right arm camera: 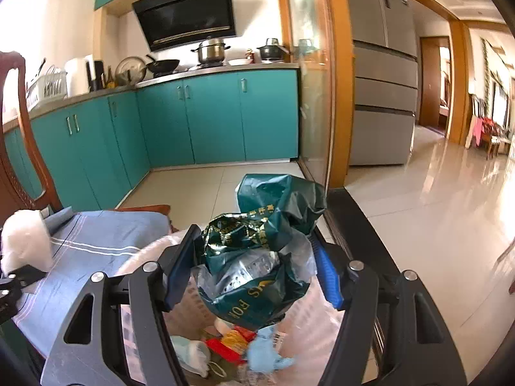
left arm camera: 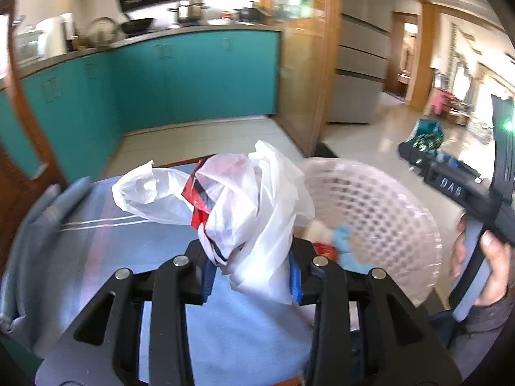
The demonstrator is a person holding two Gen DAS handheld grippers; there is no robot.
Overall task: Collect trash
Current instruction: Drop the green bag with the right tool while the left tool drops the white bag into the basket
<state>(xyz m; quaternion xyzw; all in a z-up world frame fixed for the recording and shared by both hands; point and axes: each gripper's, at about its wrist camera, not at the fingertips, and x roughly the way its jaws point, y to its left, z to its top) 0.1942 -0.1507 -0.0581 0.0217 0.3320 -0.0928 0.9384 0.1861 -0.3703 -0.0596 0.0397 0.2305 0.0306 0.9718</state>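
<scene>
A crumpled white plastic bag (left arm camera: 244,206) with red and black print sticks up from between the blue pads of my left gripper (left arm camera: 252,278), which is shut on it above the blue-clothed table (left arm camera: 128,251). To its right stands a clear perforated plastic basket (left arm camera: 376,218) with scraps inside. My right gripper (right arm camera: 254,273) is shut on a crumpled dark green bag (right arm camera: 257,251) with gold lettering, held over the same basket (right arm camera: 309,331), where red, yellow, white and blue litter (right arm camera: 244,344) lies. The right gripper (left arm camera: 425,148) also shows at the far right with a hand (left arm camera: 492,267) on its handle.
Teal kitchen cabinets (right arm camera: 193,122) with pots on the counter run behind the table. A wooden chair back (right arm camera: 19,148) rises at the left. A glass door with a wooden frame (right arm camera: 322,96), a grey fridge (right arm camera: 383,96) and shiny tiled floor (right arm camera: 434,212) lie right.
</scene>
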